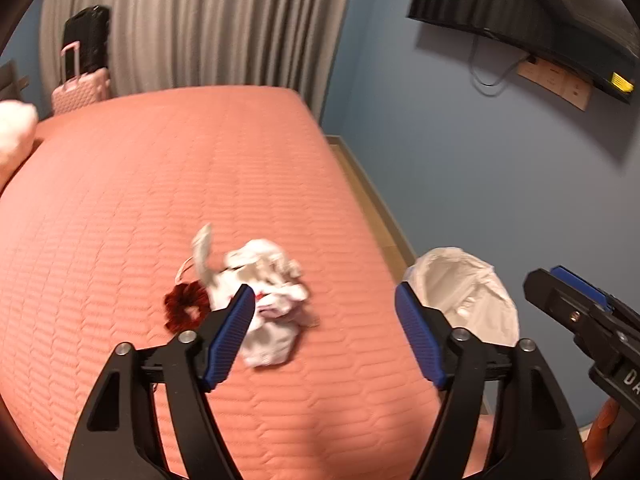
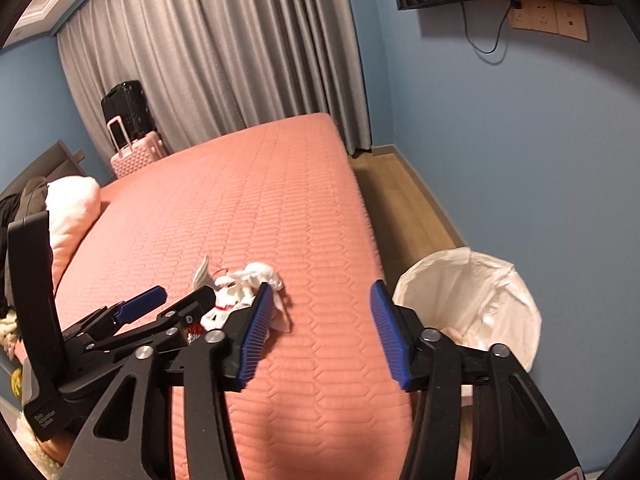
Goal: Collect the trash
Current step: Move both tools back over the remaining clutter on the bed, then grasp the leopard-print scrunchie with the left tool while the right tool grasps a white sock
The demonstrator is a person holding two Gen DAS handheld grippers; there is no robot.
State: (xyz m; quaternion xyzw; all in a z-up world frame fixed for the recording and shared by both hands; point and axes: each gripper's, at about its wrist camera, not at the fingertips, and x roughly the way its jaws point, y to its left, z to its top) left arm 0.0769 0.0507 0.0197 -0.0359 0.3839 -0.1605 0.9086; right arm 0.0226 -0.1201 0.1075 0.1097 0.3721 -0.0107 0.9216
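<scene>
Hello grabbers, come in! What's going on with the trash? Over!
Left gripper and right gripper: jaws open, empty. Crumpled white trash on the pink bed, red scrunchie alongside. Lined bin beside bed; nothing in the way.

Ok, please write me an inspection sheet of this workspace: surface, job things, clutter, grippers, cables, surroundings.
Surface: pink quilted bed, mostly bare.
Job's things: crumpled white trash pile on the bed near its right edge; white-lined bin on the floor beside the bed.
Clutter: dark red scrunchie touching the pile; pillow at the head.
Grippers: left gripper open, empty; right gripper open, empty.
Cables: black cord hanging under the TV.
Surroundings: grey curtain, blue wall, pink and black suitcases.
</scene>
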